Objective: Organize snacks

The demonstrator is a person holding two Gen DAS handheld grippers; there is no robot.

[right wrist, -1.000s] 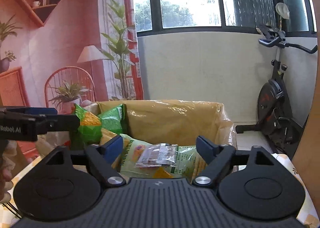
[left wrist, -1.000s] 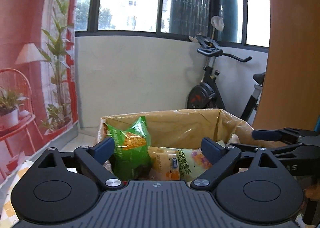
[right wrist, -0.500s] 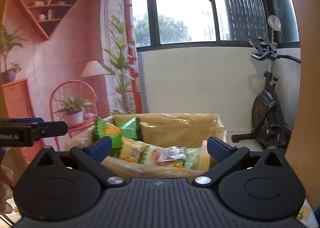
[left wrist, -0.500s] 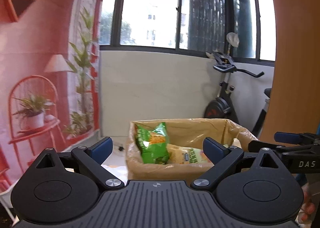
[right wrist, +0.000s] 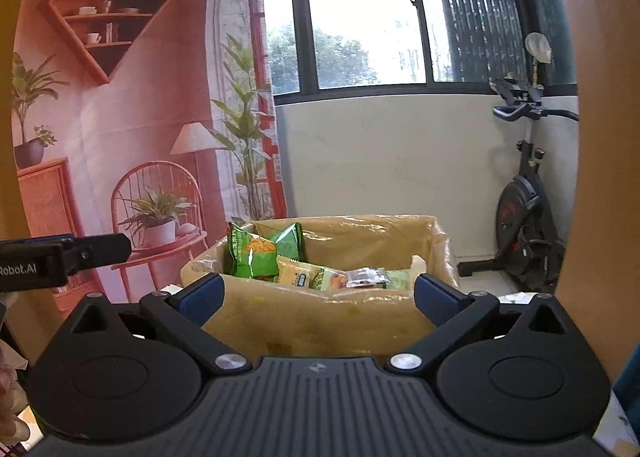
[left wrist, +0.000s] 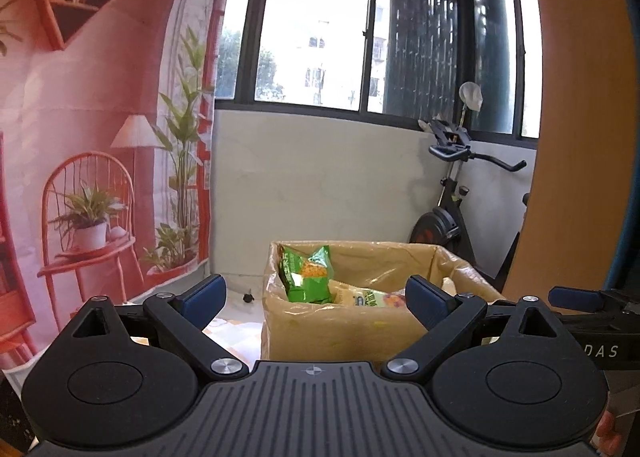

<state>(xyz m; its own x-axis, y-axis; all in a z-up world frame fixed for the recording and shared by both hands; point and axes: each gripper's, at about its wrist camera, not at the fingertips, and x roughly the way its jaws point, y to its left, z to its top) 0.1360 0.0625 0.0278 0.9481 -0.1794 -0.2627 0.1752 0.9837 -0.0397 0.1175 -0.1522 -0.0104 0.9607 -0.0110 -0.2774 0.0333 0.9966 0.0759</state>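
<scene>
A: Now, item one, container?

B: Cardboard box [right wrist: 320, 313], open-topped, lined with clear plastic film, standing on a patterned tabletop [left wrist: 236, 333]. It sits just beyond both grippers, centred in the right wrist view and right of centre in the left wrist view.

A: Contents?

B: Green snack bag [right wrist: 250, 253], upright against the far left corner of the box. Yellow snack packet [right wrist: 296, 275] lying just right of it. Small clear sachet [right wrist: 366, 277] on top of the packets toward the right side. Further packets underneath; labels too small to read.

A: Item two, grippers?

B: Left gripper [left wrist: 316, 295]: jaws spread wide, blue pads well apart, nothing between them but the view of the box beyond. Right gripper [right wrist: 318, 295]: jaws have just been opening and stand at their widest, also empty; the box is framed between its pads without touching them. In the left wrist view the right gripper shows at the right edge; in the right wrist view the left one shows at the left edge.

A: Surroundings?

B: Printed backdrop [right wrist: 120, 117] with shelves, chair and plants on the left. Window [right wrist: 360, 17] and pale wall far behind. Exercise bike [right wrist: 524, 209] at far right. Wooden panel [left wrist: 576, 117] near right.
</scene>
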